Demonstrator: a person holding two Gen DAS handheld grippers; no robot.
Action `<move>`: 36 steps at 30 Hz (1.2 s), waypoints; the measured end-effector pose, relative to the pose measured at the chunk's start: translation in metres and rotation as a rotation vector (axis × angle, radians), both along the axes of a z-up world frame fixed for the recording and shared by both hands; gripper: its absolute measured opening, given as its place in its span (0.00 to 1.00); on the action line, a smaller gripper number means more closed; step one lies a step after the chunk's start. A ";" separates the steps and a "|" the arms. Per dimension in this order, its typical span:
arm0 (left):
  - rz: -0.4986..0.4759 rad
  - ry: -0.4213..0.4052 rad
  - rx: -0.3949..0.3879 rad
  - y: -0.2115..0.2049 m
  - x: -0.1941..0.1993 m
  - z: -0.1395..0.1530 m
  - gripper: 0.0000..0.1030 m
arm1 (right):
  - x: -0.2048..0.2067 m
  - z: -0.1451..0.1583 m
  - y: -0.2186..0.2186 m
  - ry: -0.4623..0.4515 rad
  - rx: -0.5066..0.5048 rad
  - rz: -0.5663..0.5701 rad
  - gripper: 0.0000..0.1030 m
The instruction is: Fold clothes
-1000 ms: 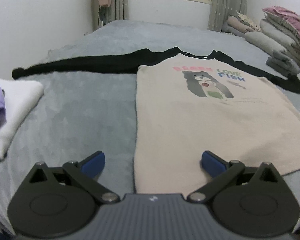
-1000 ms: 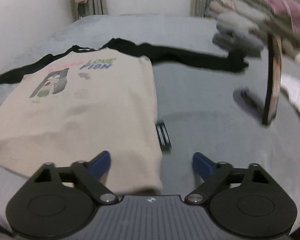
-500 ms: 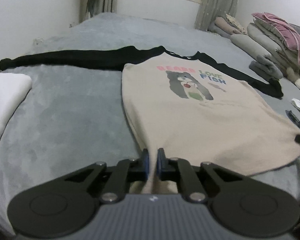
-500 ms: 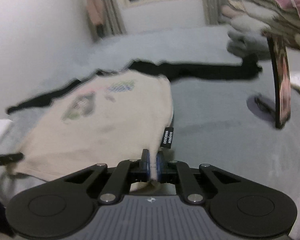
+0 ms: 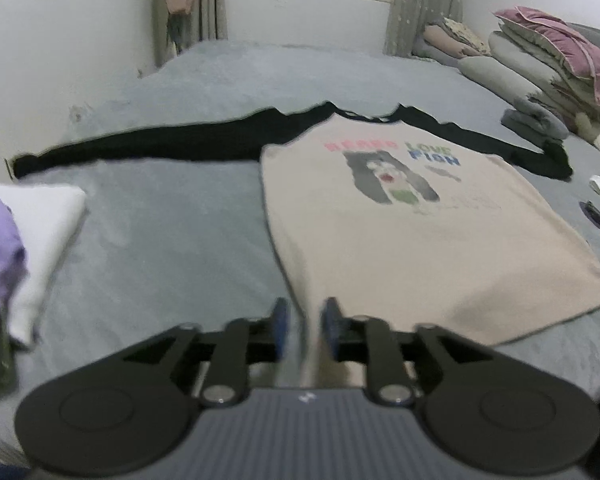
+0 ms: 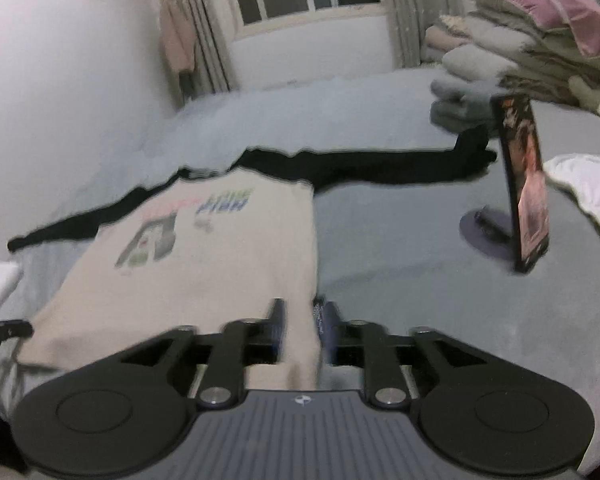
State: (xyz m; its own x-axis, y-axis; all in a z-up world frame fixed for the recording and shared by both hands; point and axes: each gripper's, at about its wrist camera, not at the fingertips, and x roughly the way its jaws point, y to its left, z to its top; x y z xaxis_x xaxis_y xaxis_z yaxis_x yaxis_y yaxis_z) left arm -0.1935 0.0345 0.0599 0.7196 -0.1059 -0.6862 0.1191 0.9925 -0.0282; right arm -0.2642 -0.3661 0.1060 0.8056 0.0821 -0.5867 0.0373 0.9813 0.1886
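A beige shirt (image 5: 412, 240) with black sleeves and a bear print lies flat on the grey bed (image 5: 172, 224), collar away from me. My left gripper (image 5: 305, 320) is at the hem's left corner, its blue pads narrowly apart with beige cloth bunched between them. In the right wrist view the same shirt (image 6: 204, 264) stretches away, and my right gripper (image 6: 302, 324) pinches the hem's right corner beside a small black label (image 6: 319, 316). Both black sleeves lie spread out sideways. The left gripper's tip (image 6: 4, 330) shows at the far left edge.
Folded white and purple clothes (image 5: 32, 232) sit left of the shirt. A phone on a round stand (image 6: 524, 188) is upright to the right, with white cloth (image 6: 588, 184) beyond it. Stacked pillows and bedding (image 5: 548, 56) line the right side; a wall runs along the left.
Both grippers went from wide open above the hem to closed on its two corners. Since half a second ago the pads have parted slightly and both views have tilted upward.
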 end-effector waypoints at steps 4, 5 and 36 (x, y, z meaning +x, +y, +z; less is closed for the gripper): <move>0.033 -0.037 0.037 0.003 0.024 0.012 0.51 | 0.030 0.004 0.002 0.009 0.005 0.005 0.40; 0.043 -0.040 0.031 0.003 0.034 0.015 0.51 | 0.042 0.003 0.001 0.019 0.024 0.011 0.40; 0.153 0.002 0.092 -0.010 0.197 -0.044 0.87 | 0.270 -0.051 -0.070 0.216 0.206 -0.138 0.06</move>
State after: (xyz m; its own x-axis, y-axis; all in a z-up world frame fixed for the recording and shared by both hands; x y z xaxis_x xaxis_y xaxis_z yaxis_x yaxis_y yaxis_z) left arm 0.0037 0.0250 0.0161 0.7214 0.0677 -0.6892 -0.0334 0.9975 0.0631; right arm 0.0059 -0.4357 0.0551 0.6761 0.1151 -0.7277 0.2284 0.9063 0.3556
